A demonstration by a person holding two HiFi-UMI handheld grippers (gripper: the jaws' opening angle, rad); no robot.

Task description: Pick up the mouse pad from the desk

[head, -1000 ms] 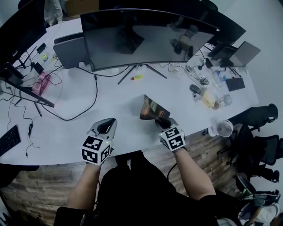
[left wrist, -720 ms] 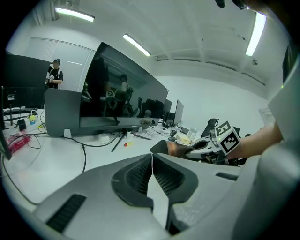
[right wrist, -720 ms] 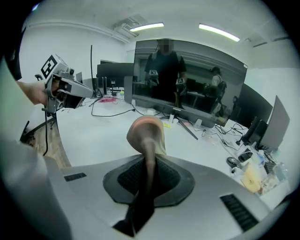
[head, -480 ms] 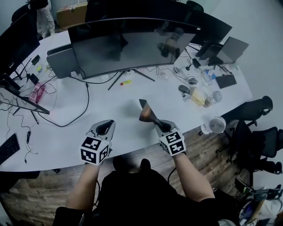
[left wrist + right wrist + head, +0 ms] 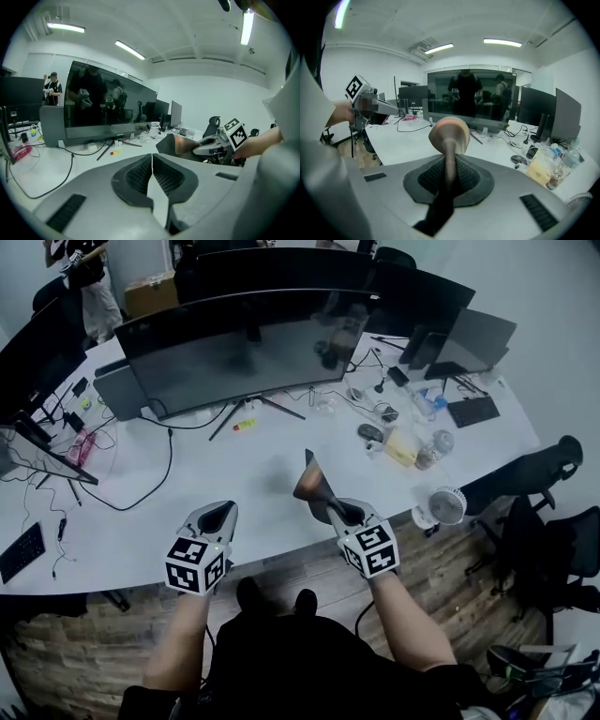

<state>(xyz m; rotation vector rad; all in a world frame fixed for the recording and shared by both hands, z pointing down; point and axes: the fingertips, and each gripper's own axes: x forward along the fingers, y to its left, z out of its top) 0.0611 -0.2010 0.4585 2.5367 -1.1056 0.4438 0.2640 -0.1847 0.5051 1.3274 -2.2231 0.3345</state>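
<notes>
Right gripper view: mouse pad (image 5: 449, 133) pinched by one edge in the clenched jaws of the right gripper (image 5: 335, 509), hanging clear above the near edge of the table (image 5: 234, 474), likely a one-handed lift; left gripper (image 5: 217, 514) at the left, jaws pressed together, empty.

One mouse pad (image 5: 312, 482), two grippers (left gripper (image 5: 221, 513), right gripper (image 5: 339, 510)), one fan (image 5: 447, 504)

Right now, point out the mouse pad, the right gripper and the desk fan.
mouse pad (image 5: 309, 482), head view, its brown face.
right gripper (image 5: 336, 507), head view, between its fingertips on the pad.
desk fan (image 5: 448, 505), head view, middle of its round grille.
</notes>
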